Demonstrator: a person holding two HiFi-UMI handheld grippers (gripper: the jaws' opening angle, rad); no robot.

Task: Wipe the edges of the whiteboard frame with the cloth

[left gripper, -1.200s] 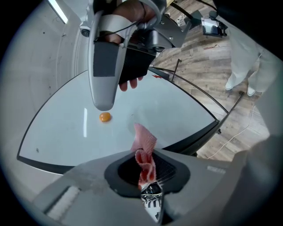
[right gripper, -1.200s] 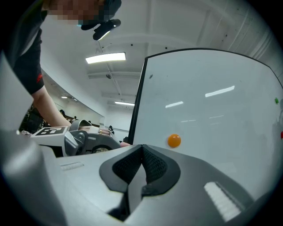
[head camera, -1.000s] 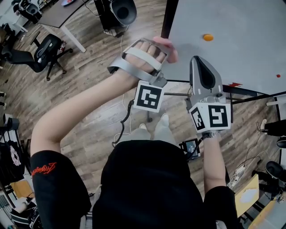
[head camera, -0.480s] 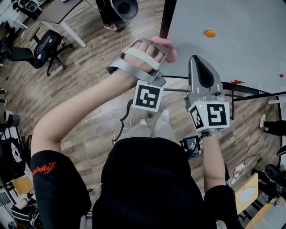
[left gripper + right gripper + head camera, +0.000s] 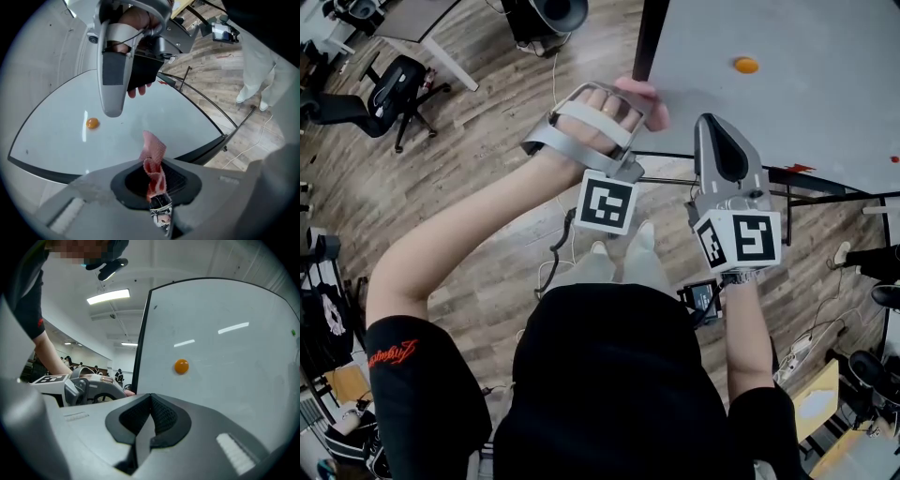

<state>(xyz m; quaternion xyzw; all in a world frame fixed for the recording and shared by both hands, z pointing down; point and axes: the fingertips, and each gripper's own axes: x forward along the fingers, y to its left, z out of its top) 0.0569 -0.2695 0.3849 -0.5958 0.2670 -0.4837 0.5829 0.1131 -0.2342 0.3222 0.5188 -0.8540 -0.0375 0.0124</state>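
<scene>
- Little has moved since a second ago: both grippers hold nearly the same spots by the board's corner, and the orange magnet [image 5: 746,65] sits slightly further up and right in the head view.
- Count: two grippers, one cloth, one whiteboard [image 5: 806,103], one orange magnet, one small red dot [image 5: 894,159] on the board, one office chair [image 5: 394,89] on the wood floor [image 5: 487,159].
- Left gripper [image 5: 157,185]: jaws clamped on the pink cloth [image 5: 153,154], which bunches between them and sticks out forward with its free end over the white surface.
- Cloth is near the black frame [image 5: 206,149] at the board's corner; cannot tell if it touches the frame.
- Right gripper [image 5: 147,425]: jaws closed together, nothing between them, pointed at the board face just beside the left gripper.
- Magnet is stuck on the board, well apart from the cloth and from both grippers.
</scene>
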